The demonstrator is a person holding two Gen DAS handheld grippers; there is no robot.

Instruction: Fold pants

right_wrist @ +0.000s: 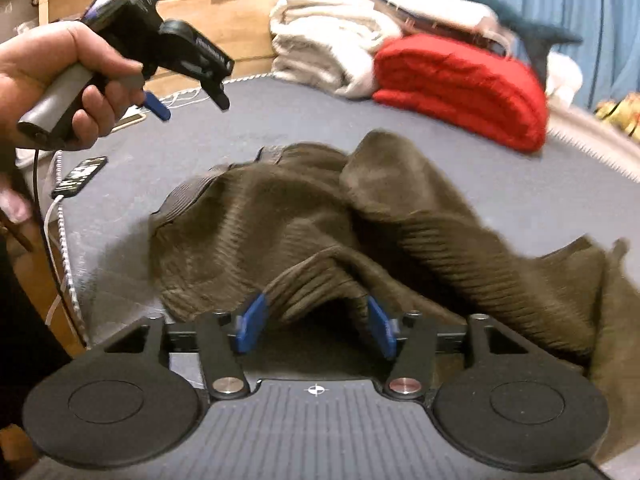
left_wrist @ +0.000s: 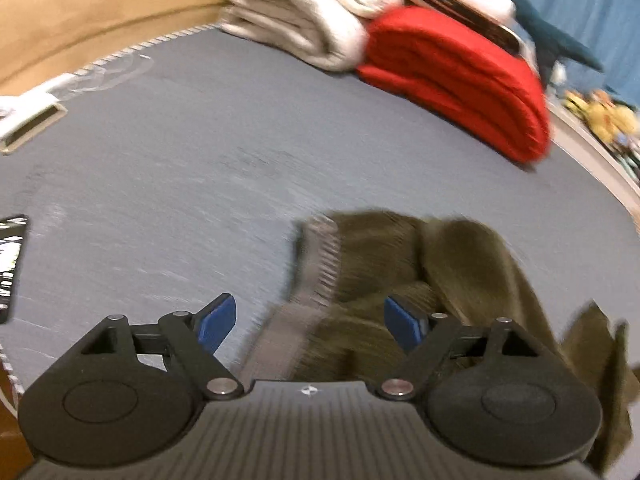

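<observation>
Olive pants (right_wrist: 320, 216): crumpled on bed (left_wrist: 180, 184). Left gripper (left_wrist: 310, 322) fingers released; right gripper (right_wrist: 316, 326) fingers released, straddling a fold.

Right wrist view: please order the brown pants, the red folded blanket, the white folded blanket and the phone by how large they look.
1. Brown pants, though nearest the camera.
2. Red folded blanket and white folded blanket: look alike, no ranking.
3. Phone, smallest.
</observation>
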